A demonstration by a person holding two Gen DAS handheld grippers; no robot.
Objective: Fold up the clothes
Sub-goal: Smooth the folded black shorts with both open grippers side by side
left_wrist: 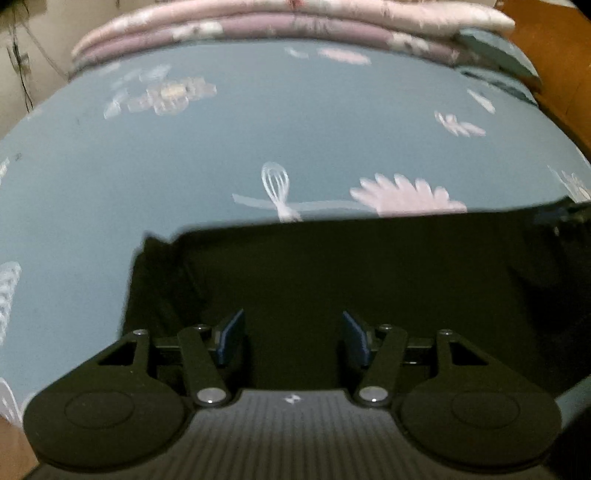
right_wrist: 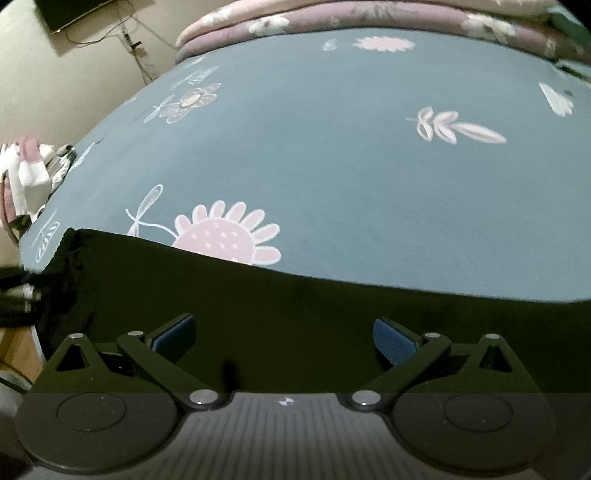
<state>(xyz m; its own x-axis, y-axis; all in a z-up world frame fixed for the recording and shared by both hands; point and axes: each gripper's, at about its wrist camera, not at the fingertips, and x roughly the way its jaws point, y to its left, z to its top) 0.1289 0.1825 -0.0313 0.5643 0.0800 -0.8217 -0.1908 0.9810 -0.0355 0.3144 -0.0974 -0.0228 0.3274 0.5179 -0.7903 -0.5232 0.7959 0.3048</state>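
While both hover over the black garment [left_wrist: 332,280] on the blue floral bedsheet [left_wrist: 258,122], left gripper [left_wrist: 293,338] and right gripper [right_wrist: 284,338] jaws are spread, nothing pinched.

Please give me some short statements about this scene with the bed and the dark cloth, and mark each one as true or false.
1. A black garment lies spread on the blue-grey bedsheet with pink flower prints. True.
2. The left gripper is shut on the black garment. False: its jaws stand apart above the cloth and pinch nothing.
3. The right gripper is open, with its blue pads apart. True.
4. A folded pink and mauve quilt lies at the far end of the bed. True.
5. The black garment covers the whole bedsheet. False: it covers only the near part; most of the sheet is bare.
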